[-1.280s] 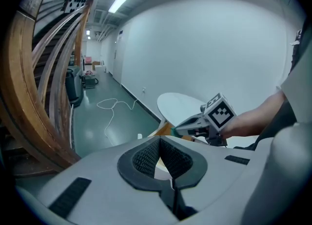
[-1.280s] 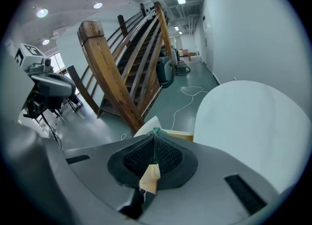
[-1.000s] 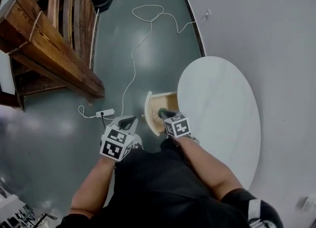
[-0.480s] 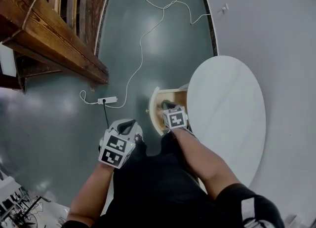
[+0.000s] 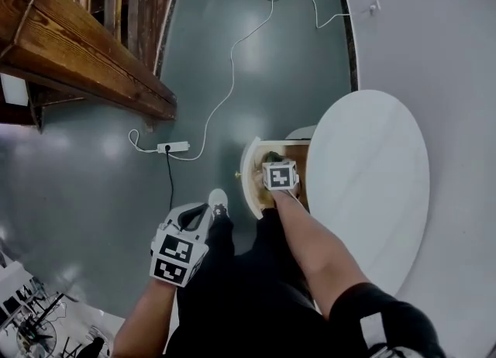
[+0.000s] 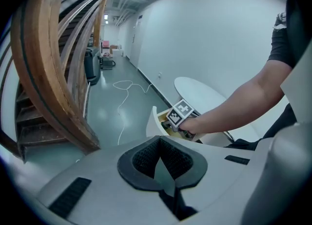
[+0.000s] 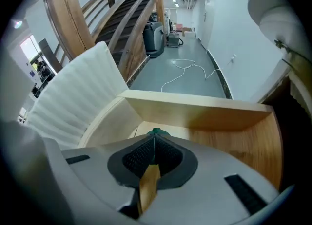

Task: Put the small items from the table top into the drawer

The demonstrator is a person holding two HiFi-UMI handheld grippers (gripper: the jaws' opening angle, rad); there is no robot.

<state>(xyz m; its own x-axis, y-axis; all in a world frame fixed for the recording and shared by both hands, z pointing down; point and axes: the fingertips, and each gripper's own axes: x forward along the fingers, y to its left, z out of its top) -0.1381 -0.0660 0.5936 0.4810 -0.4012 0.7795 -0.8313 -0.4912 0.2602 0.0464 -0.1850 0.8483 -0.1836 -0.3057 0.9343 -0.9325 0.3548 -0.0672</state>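
The drawer (image 5: 251,172) stands pulled out from under the white oval table (image 5: 372,186), its wooden inside showing. My right gripper (image 5: 271,160) reaches down into it, shut on a small green item (image 7: 156,132) that peeks out at the tips. In the right gripper view the right gripper (image 7: 155,137) hangs over the drawer's wooden floor (image 7: 224,139), near its pale ribbed front (image 7: 78,97). My left gripper (image 5: 206,211) hangs to the left over the floor, shut and empty. In its own view the left gripper (image 6: 159,139) faces the drawer (image 6: 153,121) from a distance.
A wooden staircase (image 5: 77,31) fills the upper left. A power strip (image 5: 173,147) and a white cable (image 5: 256,15) lie on the grey-green floor. A white wall (image 5: 449,39) runs along the right behind the table. The person's shoe (image 5: 218,197) is near the drawer.
The right gripper has gone further forward and down into the drawer with the green item. The left gripper has dropped back a little to the lower left.
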